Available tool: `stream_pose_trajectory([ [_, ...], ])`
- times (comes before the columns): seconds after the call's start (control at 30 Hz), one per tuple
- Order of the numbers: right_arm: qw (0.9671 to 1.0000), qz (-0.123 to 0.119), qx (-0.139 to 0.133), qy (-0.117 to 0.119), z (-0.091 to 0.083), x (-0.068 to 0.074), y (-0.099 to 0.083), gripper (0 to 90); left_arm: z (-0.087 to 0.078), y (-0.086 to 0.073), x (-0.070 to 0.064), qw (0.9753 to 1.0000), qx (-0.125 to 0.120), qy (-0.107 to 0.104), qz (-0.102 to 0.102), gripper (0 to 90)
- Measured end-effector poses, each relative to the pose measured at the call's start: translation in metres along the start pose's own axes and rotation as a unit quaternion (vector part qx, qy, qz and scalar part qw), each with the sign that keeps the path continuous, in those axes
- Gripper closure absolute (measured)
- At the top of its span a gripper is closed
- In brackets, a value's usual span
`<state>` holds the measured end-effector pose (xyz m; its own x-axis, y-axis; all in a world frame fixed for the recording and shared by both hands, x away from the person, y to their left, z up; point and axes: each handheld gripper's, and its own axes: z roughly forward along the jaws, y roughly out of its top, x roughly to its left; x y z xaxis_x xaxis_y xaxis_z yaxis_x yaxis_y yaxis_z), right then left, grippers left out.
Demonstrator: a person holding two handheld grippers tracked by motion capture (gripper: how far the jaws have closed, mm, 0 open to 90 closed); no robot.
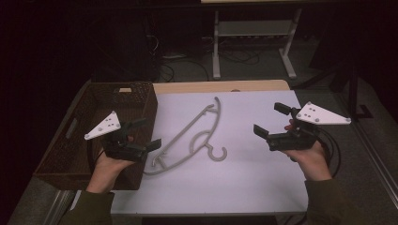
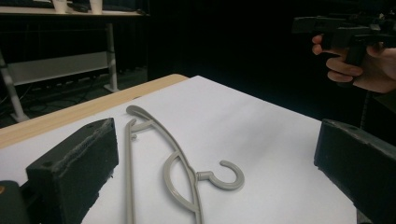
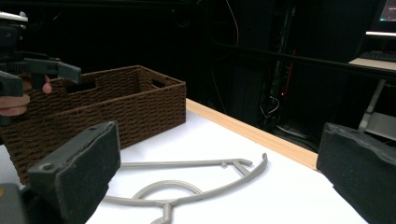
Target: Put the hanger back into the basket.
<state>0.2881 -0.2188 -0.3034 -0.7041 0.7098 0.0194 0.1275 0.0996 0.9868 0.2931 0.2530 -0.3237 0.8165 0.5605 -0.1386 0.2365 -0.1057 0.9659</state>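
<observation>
While the brown woven basket (image 1: 80,140) sits at the far left of the bench (image 1: 263,187), its long side runs along the edge of the white sheet that covers the bench top, and in the right gripper view it (image 3: 116,100) stands just behind the hanger. Over the basket's near right corner the left gripper (image 1: 144,132) is held in the person's left hand (image 1: 109,164), raised off the surface, its 2 black jaws spread wide apart with nothing between them; they point right, toward the hanger. In the right gripper view that left gripper (image 3: 56,70) shows at the upper left, in front of the basket.

Next comes the grey plastic hanger (image 1: 197,136), lying flat on the white sheet near the middle of the bench, just right of the basket and apart from it. Its hook curls toward the person, and its long arm runs diagonally from the near left to the far middle. From the left gripper view the hanger (image 2: 180,163) lies between the 2 jaw pads, lower down on the sheet and untouched.

At the right, the right gripper (image 1: 270,119) is held in the person's right hand (image 1: 312,157) above the sheet's right part, well apart from the hanger. Its 2 jaws are also spread wide, empty, pointing left toward the hanger. In the left gripper view it (image 2: 322,25) shows at the upper right.
</observation>
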Motion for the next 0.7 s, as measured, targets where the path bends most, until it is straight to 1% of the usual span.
stream_pose_trajectory([
  [0.1,1.0,0.003,0.003,0.0,0.0,0.0,0.0,0.0,0.002,0.002,-0.002,1.0,0.005,0.0,0.001,0.0],
  [0.2,0.9999,0.003,0.013,-0.003,0.0,0.0,-0.002,0.0,0.007,0.006,-0.007,0.9998,0.016,-0.002,0.007,0.0],
  [0.23,0.9999,0.003,0.013,-0.003,0.0,0.0,-0.002,0.0,0.007,0.006,-0.007,0.9998,0.016,-0.002,0.007,0.0],
  [0.27,0.9999,0.001,0.016,-0.004,0.0,-0.001,-0.003,0.0,0.009,0.008,-0.008,0.9998,0.02,-0.003,0.009,0.0],
  [0.3,0.9998,0.004,0.021,-0.004,0.0,-0.001,-0.004,0.0,0.011,0.009,-0.009,0.9997,0.023,-0.004,0.01,0.0],
  [0.33,0.9998,0.003,0.021,-0.003,0.001,-0.001,-0.004,0.0,0.015,0.011,-0.011,0.9996,0.026,-0.005,0.012,0.0],
  [0.37,0.9996,0.006,0.027,-0.004,0.001,-0.001,-0.005,0.0,0.017,0.012,-0.011,0.9995,0.027,-0.006,0.014,0.0],
  [0.4,0.9996,0.004,0.026,-0.004,0.002,-0.002,-0.006,0.0,0.017,0.012,-0.011,0.9995,0.027,-0.006,0.014,0.0],
  [0.43,0.9996,0.004,0.026,-0.004,0.002,-0.002,-0.006,0.0,0.02,0.014,-0.012,0.9994,0.031,-0.009,0.016,0.0],
  [0.47,0.9994,0.007,0.034,-0.004,0.004,-0.002,-0.007,0.0,0.025,0.015,-0.013,0.9992,0.034,-0.01,0.017,0.0],
  [0.5,0.9994,0.005,0.035,-0.006,0.005,-0.003,-0.008,0.0,0.027,0.016,-0.013,0.999,0.038,-0.012,0.019,0.0],
  [0.53,0.9992,0.009,0.038,-0.005,0.006,-0.002,-0.009,0.0,0.031,0.017,-0.014,0.9989,0.04,-0.014,0.019,0.0],
  [0.57,0.9992,0.009,0.04,-0.005,0.007,-0.002,-0.01,0.0,0.031,0.017,-0.014,0.9989,0.04,-0.014,0.019,0.0],
  [0.6,0.999,0.01,0.043,-0.004,0.007,-0.002,-0.011,0.0,0.037,0.019,-0.016,0.9987,0.044,-0.018,0.021,0.0],
  [0.7,0.9986,0.005,0.053,-0.004,0.01,-0.002,-0.013,0.0,0.047,0.018,-0.018,0.9979,0.055,-0.021,0.024,0.0],
])
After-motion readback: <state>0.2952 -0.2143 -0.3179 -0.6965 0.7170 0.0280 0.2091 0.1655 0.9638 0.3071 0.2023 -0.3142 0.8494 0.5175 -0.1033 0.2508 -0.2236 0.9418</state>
